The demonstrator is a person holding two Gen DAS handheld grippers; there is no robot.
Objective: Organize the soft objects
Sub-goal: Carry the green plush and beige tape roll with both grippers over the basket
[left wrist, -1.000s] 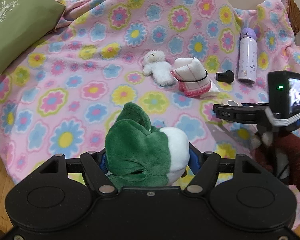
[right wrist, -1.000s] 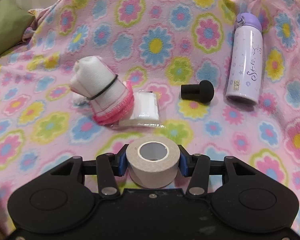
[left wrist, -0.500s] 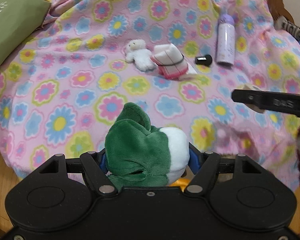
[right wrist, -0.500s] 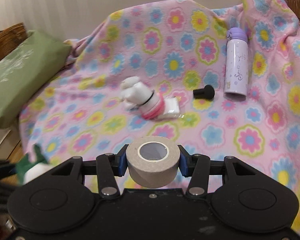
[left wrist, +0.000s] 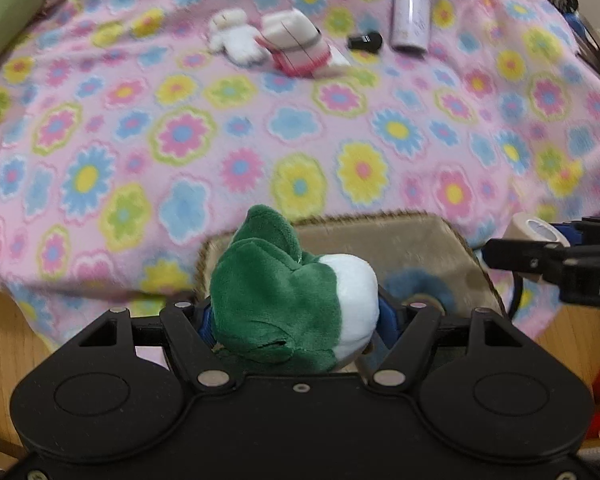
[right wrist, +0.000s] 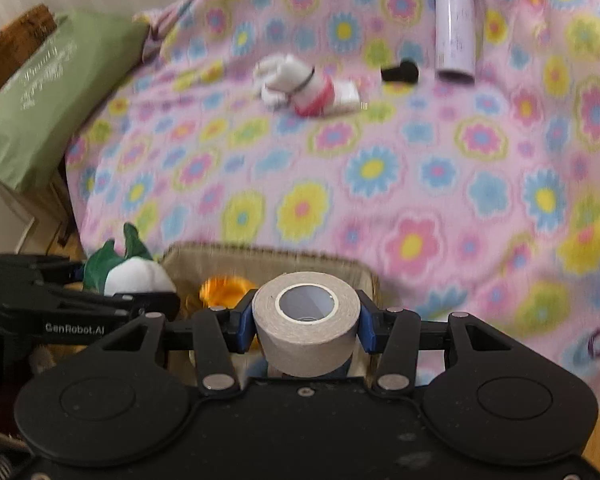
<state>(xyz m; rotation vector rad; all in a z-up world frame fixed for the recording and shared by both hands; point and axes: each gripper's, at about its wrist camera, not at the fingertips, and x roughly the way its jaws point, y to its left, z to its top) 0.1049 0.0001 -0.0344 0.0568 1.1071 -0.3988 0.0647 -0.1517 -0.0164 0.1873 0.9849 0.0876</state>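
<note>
My left gripper (left wrist: 296,316) is shut on a green and white plush toy (left wrist: 288,300) and holds it over a brown woven basket (left wrist: 440,240) at the foot of the bed. My right gripper (right wrist: 306,322) is shut on a roll of beige tape (right wrist: 306,320), also over the basket (right wrist: 268,254). The plush shows at the left of the right wrist view (right wrist: 128,268). A small white plush (left wrist: 232,36) and a rolled white and pink cloth (left wrist: 296,44) lie far back on the flowered blanket (left wrist: 180,132).
A purple bottle (left wrist: 410,4) and a black knob (left wrist: 366,42) lie on the blanket at the back right. A green pillow (right wrist: 52,96) is at the left. The basket holds an orange item (right wrist: 220,288) and a blue fluffy item (left wrist: 416,284). Wooden floor lies beside the bed.
Both grippers have pulled back from the bed, away from the objects on the blanket. They now hang over the basket, each still holding its object.
</note>
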